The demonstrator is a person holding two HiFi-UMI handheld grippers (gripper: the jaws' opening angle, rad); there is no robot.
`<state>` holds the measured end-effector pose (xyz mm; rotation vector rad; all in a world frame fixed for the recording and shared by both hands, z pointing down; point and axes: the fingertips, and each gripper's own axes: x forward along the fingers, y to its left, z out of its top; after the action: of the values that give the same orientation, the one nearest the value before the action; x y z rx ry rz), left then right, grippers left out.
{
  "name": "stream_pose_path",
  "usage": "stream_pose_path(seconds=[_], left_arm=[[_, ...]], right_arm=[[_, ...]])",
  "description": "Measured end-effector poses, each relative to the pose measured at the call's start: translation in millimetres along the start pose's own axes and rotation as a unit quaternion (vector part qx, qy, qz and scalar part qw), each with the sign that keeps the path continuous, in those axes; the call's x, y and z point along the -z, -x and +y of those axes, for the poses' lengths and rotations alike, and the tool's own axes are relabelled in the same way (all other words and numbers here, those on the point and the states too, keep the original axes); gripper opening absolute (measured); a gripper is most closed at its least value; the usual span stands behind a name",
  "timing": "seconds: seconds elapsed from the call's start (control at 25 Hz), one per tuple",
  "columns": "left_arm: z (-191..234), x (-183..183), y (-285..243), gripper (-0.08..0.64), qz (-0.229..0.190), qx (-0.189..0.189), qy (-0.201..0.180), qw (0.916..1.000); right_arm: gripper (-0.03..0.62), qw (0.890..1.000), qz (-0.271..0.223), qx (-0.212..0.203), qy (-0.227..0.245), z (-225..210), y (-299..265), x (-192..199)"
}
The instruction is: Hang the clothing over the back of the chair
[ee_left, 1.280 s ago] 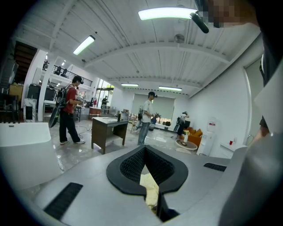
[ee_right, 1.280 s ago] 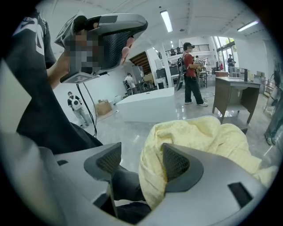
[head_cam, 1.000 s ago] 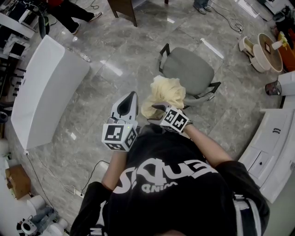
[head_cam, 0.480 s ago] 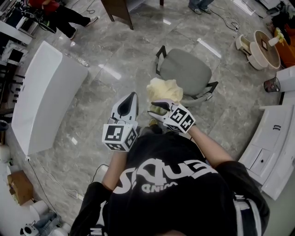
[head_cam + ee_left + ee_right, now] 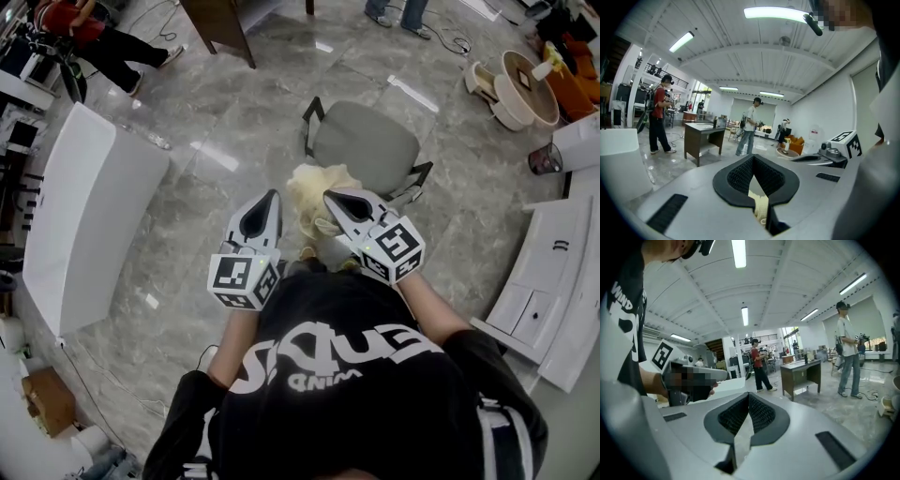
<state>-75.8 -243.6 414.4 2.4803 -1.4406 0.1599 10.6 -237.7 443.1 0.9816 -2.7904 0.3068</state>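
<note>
Looking down on a grey chair [image 5: 367, 145] on the marble floor [image 5: 234, 103], with cream clothing [image 5: 311, 190] held up in a bunch just nearside of the seat. Pinching a fold of knit in the left hand-held gripper [image 5: 269, 199], pads pressed together on it low in the seam. Just been closing the right hand-held gripper [image 5: 334, 199] too; now pressed fully together, with a pale strip in the seam reading as the same fabric, so probably only a thin edge caught. Judged step: open out the bundle, then drape. To do well: draw the two grips apart sideways until hanging flat rather than balled; keep both level and high enough to avoid trailing a corner on the floor. Cannot tell from above which edge of the seat carries the back; confirm before carrying forward. Lift clear over the top of the back, centre there, lower with about equal lengths falling front and rear; otherwise likely to slide off. Steer wide of the black armrests [image 5: 308, 124] to avoid snagging. Test the right-side hold with a light pull first; re-grip deeper if slipping. Let go only with the weight resting on the back, one side after the other.
</note>
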Motion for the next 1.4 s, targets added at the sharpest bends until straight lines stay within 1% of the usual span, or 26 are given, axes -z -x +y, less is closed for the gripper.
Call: stream_pose_path(seconds=[0.16,0.36,0.64,0.84,1.04,1.4], left_arm=[[-8.8,-0.7,-7.3,0.014,0.003,0.016,-0.003,0.9999],[-14.8,2.3,-12.2,0.014,0.007,0.032,-0.007,0.9994],[-21.3,10.8,-19.0,0.014,0.016,0.052,-0.012,0.9984],[-24.2,15.4,-24.3,0.014,0.019,0.063,-0.012,0.9977],[-28.9,18.6,-28.2,0.014,0.022,0.071,-0.012,0.9971],[-29.7,16.7,-33.6,0.014,0.021,0.073,-0.018,0.997]], right_arm=[[0.014,0.998,-0.03,0.06,-0.016,-21.4,31.5,-16.6],[0.014,0.991,-0.047,0.119,-0.027,-43.0,61.7,-15.5],[0.014,0.983,-0.054,0.172,-0.023,-54.1,92.5,-8.1],[0.014,0.974,-0.062,0.215,-0.028,-61.9,109.6,-1.1],[0.014,0.969,-0.067,0.235,-0.029,-69.3,118.0,-0.8],[0.014,0.967,-0.076,0.239,-0.036,-73.1,119.9,-2.3]])
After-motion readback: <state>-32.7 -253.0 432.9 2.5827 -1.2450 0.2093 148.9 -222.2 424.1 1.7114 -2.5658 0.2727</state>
